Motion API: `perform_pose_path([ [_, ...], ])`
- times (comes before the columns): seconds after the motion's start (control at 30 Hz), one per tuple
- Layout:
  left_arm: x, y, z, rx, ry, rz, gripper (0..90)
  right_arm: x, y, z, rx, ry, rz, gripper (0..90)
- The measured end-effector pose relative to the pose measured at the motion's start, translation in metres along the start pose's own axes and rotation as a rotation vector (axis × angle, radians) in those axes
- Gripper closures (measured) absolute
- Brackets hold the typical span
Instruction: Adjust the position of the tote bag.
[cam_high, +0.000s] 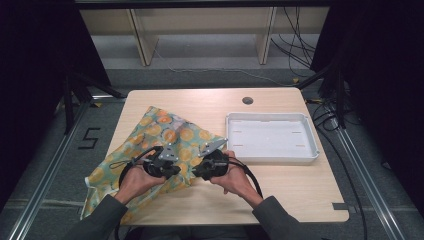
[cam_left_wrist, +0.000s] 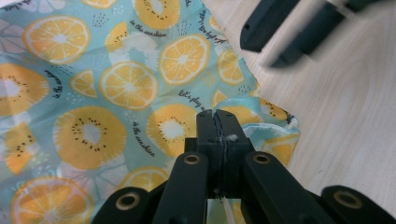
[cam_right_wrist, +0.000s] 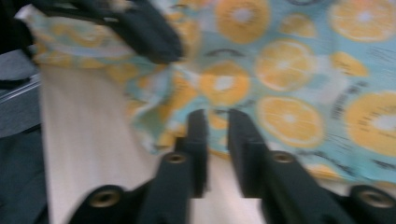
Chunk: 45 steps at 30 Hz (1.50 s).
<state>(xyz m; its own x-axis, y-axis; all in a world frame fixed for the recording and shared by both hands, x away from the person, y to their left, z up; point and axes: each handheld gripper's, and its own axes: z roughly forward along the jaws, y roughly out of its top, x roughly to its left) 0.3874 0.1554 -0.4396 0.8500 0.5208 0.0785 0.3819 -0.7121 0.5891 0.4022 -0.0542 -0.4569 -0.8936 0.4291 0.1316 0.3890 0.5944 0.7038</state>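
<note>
Two claws working cloth (cam_high: 150, 145) at bench's left edge | left claw (cam_left_wrist: 217, 116) pinching fold | right claw (cam_right_wrist: 218, 122) parted, empty | folding barely started

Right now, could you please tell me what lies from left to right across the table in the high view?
Citrus-print cloth → left tongs → right tongs → white tray.

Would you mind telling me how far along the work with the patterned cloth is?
Early on. The cloth lies mostly spread on the table, partly over its edge. The left gripper is shut at the cloth's rim; the right gripper stands open just off it. The white tray holds nothing yet.
</note>
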Motion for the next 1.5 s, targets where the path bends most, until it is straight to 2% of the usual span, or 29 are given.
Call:
perform_pose_path([
  [0.13,-0.002,0.0,-0.001,0.004,-0.011,-0.003,88.9,0.022,-0.001,0.006,0.017,0.052,-0.027,55.1],
  [0.23,-0.004,-0.001,-0.002,-0.014,-0.03,-0.014,88.4,0.034,-0.002,0.016,0.044,0.05,-0.051,54.9],
  [0.3,-0.006,-0.002,-0.003,-0.026,-0.041,-0.021,87.3,0.037,-0.003,0.025,0.06,0.04,-0.068,64.3],
  [0.33,-0.006,-0.004,-0.005,-0.022,-0.053,-0.01,84.9,0.038,-0.003,0.028,0.083,0.035,-0.073,73.9],
  [0.37,-0.006,-0.007,-0.007,-0.043,-0.078,-0.025,80.6,0.038,-0.003,0.033,0.09,0.032,-0.101,79.6],
  [0.4,-0.006,-0.01,-0.01,-0.052,-0.073,-0.036,72.2,0.038,-0.003,0.036,0.106,0.025,-0.123,85.4],
  [0.43,-0.006,-0.017,-0.019,-0.091,-0.065,-0.078,66.2,0.038,-0.004,0.037,0.109,0.022,-0.125,87.1],
  [0.47,-0.005,-0.021,-0.025,-0.096,-0.06,-0.083,57.1,0.036,-0.005,0.039,0.108,0.012,-0.13,88.5],
  [0.5,-0.005,-0.027,-0.03,-0.125,-0.064,-0.114,52.1,0.035,-0.006,0.039,0.108,0.015,-0.125,89.0],
  [0.57,0.001,-0.044,-0.054,-0.14,-0.037,-0.147,44.0,0.033,-0.007,0.037,0.118,0.014,-0.141,89.6],
  [0.6,0.005,-0.055,-0.067,-0.163,-0.033,-0.165,42.8,0.033,-0.008,0.036,0.116,0.011,-0.127,89.6],
  [0.67,0.014,-0.082,-0.093,-0.181,0.009,-0.227,41.0,0.032,-0.009,0.033,0.115,0.005,-0.127,89.8],
  [0.7,0.019,-0.096,-0.105,-0.19,0.039,-0.282,40.4,0.031,-0.009,0.032,0.116,0.001,-0.143,89.8],
  [0.73,0.026,-0.112,-0.117,-0.168,0.069,-0.296,39.5,0.031,-0.009,0.033,0.108,0.002,-0.128,89.7],
  [0.77,0.033,-0.133,-0.128,-0.161,0.138,-0.347,38.9,0.031,-0.009,0.032,0.116,-0.002,-0.133,89.8],
  [0.8,0.038,-0.146,-0.135,-0.136,0.159,-0.362,38.2,0.03,-0.009,0.031,0.118,-0.003,-0.135,89.8],
  [0.83,0.042,-0.16,-0.139,-0.137,0.198,-0.404,37.5,0.029,-0.009,0.031,0.12,-0.005,-0.139,89.9],
  [0.87,0.046,-0.176,-0.145,-0.077,0.204,-0.438,37.1,0.029,-0.009,0.031,0.117,-0.012,-0.133,90.0],
  [0.9,0.047,-0.187,-0.145,-0.063,0.208,-0.457,36.3,0.028,-0.009,0.031,0.116,-0.016,-0.131,90.0],
  [0.93,0.047,-0.195,-0.141,-0.079,0.207,-0.484,34.8,0.026,-0.009,0.03,0.122,-0.025,-0.137,90.0],
  [0.97,0.047,-0.201,-0.138,-0.076,0.21,-0.5,33.9,0.027,-0.01,0.029,0.137,-0.046,-0.096,90.0],
  [1.0,0.047,-0.204,-0.134,-0.074,0.217,-0.512,33.3,0.021,-0.01,0.028,0.134,-0.056,-0.13,90.0],
  [1.17,0.047,-0.199,-0.125,-0.101,0.212,-0.537,30.0,0.006,-0.016,0.023,0.161,-0.119,-0.13,90.0],
  [1.2,0.047,-0.196,-0.124,-0.102,0.213,-0.525,29.1,0.001,-0.017,0.02,0.166,-0.139,-0.152,90.0],
  [1.33,0.042,-0.177,-0.124,-0.107,0.222,-0.496,27.4,-0.015,-0.021,0.007,0.165,-0.193,-0.123,90.0],
  [1.4,0.04,-0.169,-0.122,-0.112,0.199,-0.484,26.4,-0.022,-0.023,0.0,0.147,-0.229,-0.111,90.0],
  [1.43,0.038,-0.165,-0.12,-0.116,0.198,-0.478,25.9,-0.026,-0.023,-0.003,0.146,-0.229,-0.138,90.0],
  [1.47,0.037,-0.162,-0.118,-0.115,0.184,-0.466,25.5,-0.024,-0.025,-0.005,0.138,-0.244,-0.069,90.0],
  [1.5,0.035,-0.157,-0.114,-0.106,0.165,-0.47,25.0,-0.03,-0.024,-0.008,0.137,-0.242,-0.116,90.0],
])
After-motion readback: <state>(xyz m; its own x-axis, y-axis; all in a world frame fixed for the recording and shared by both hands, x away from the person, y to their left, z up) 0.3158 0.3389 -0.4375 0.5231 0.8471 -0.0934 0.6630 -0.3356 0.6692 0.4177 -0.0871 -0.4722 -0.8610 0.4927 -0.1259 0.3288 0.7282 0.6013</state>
